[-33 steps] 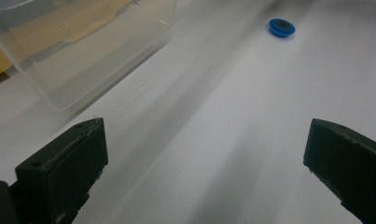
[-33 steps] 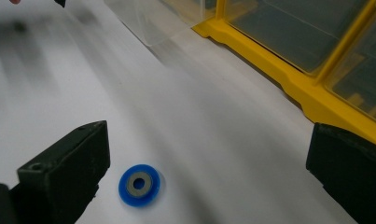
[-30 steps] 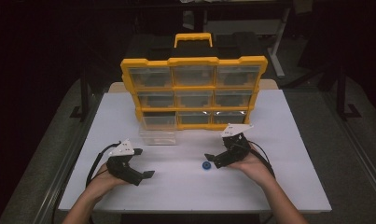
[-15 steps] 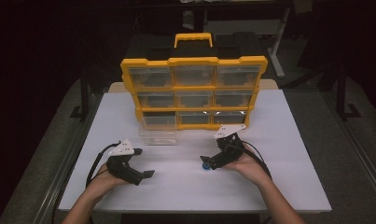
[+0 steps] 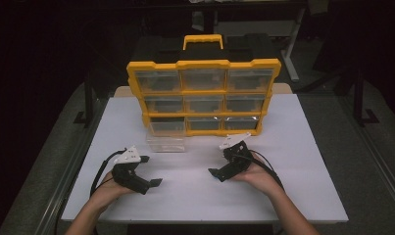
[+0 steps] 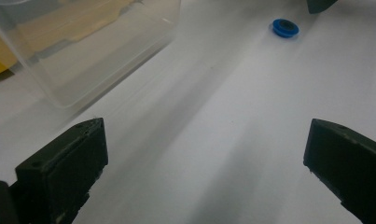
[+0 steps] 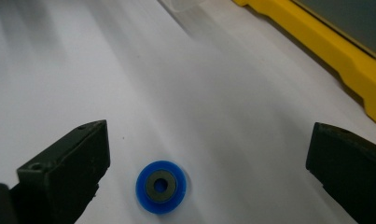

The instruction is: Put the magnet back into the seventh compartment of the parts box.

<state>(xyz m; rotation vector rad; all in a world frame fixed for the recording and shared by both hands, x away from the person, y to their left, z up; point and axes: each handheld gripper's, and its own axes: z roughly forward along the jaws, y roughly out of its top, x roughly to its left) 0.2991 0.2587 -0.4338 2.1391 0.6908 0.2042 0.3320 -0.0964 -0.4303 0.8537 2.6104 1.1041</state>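
2 grippers, left [image 5: 153, 183] and right [image 5: 215, 173], fingers spread wide, empty; blue ring [image 7: 160, 186] lies between right's.

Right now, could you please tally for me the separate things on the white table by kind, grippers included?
Yellow organiser with nine drawer slots: 1
Clear plastic drawer standing on the table in front of it: 1
Blue ring with a dark centre: 1
Grippers: 2, the left gripper and the right gripper, both open
Total: 5
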